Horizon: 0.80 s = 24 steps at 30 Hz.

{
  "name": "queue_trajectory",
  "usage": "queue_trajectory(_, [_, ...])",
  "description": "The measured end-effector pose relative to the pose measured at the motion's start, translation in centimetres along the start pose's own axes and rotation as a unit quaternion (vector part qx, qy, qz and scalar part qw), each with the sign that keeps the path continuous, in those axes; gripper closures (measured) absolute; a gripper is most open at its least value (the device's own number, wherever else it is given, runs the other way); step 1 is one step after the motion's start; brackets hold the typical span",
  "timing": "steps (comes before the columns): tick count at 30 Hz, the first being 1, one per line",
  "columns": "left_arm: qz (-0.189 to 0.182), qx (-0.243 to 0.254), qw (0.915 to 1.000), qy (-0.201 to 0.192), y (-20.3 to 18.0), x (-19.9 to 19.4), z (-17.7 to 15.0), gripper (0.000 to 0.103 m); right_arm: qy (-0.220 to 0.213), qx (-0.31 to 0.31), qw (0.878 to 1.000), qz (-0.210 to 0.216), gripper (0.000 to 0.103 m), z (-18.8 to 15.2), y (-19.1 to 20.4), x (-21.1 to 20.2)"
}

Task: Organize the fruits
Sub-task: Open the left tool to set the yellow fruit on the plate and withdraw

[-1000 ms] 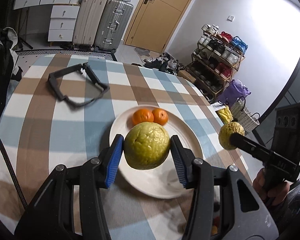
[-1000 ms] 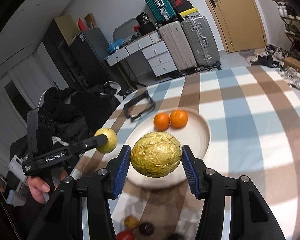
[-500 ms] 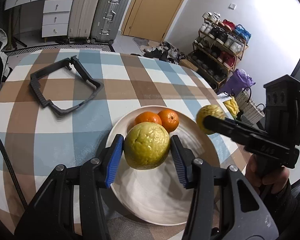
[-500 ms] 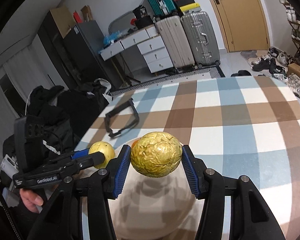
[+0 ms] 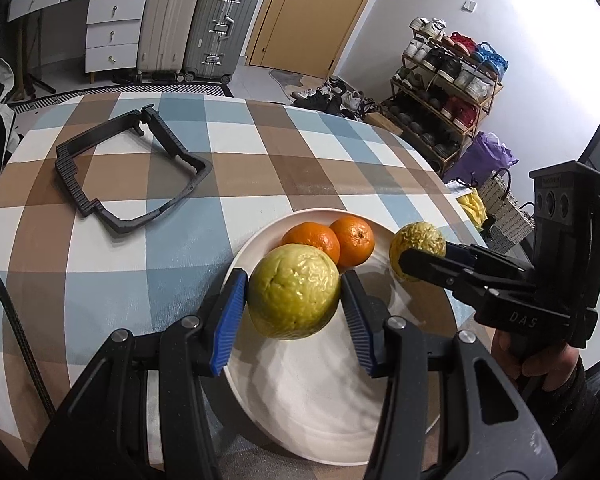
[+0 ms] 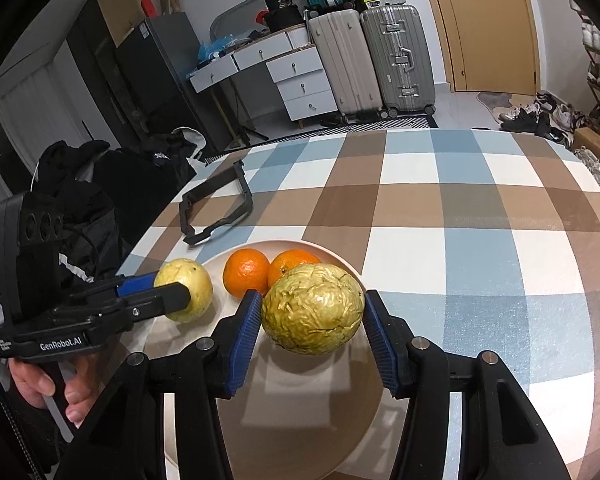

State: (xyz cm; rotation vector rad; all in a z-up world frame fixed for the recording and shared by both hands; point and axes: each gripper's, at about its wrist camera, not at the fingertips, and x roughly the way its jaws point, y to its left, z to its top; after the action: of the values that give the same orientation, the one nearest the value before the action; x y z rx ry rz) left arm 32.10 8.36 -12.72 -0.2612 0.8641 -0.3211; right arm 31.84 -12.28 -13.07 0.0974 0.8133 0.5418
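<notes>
Both tongs hover over the plate point(image 5: 260, 240), each clenched on a fruit. The left tongs point(image 5: 294, 300) pinch a yellow-green fruit point(image 5: 294, 290) between their blue pads, above the near half of the plate. The right tongs point(image 6: 312, 320) grip a wrinkled golden fruit point(image 6: 314, 308) the same way, over the plate's right side. From the left wrist view, the right tongs point(image 5: 420, 258) reach in from the right with their fruit just beside the two oranges point(image 5: 332, 240); from the right wrist view, the left tongs point(image 6: 172, 298) come in from the left with theirs over the plate's left rim. The oranges already lie together at the plate's far side. The plate sits on the checked counter point(image 5: 180, 248), with a black frame point(image 5: 128, 168) lying well apart. The step in hand looks like the placing of both fruits on the plate. Neither appears to rest on it yet, though the fisheye makes that hard to judge. The next move likely calls for lowering each fruit onto bare plate clear of the oranges, then easing the pads apart gently, since round fruit may roll toward the rim.
</notes>
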Motion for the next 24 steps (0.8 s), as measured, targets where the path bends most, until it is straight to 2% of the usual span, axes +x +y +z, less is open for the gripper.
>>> queue_trajectory(9, [0.008, -0.005, 0.9999, 0.006, 0.0, 0.8, 0.6, 0.057, 0.010, -0.010, 1.000, -0.018, 0.050, -0.1, 0.4, 1.2])
queue_trajectory(11, [0.021, -0.001, 0.9998, 0.001, -0.3, 0.5, 0.8, 0.057, 0.003, -0.014, 1.000, -0.023, 0.050, -0.1, 0.6, 1.0])
queue_trajectory(16, [0.031, 0.003, 0.9995, -0.006, -1.2, -1.3, 0.8, 0.050, -0.023, -0.020, 0.999, -0.025, 0.033, 0.1, 1.3, -1.0])
queue_trajectory(20, [0.046, 0.017, 0.9985, -0.025, -2.6, -3.8, 0.4, 0.040, -0.053, -0.020, 0.998, -0.029, 0.023, -0.3, 1.9, -4.0])
queue_trajectory(21, [0.047, 0.020, 0.9982, -0.032, -3.1, -4.8, 0.2, 0.038, -0.062, -0.018, 0.997, -0.030, 0.018, -0.6, 2.0, -4.9])
queue_trajectory(24, [0.052, 0.026, 0.9972, -0.047, -4.4, -7.1, -0.3, 0.029, -0.084, -0.010, 0.996, -0.030, 0.017, -1.5, 2.4, -7.7])
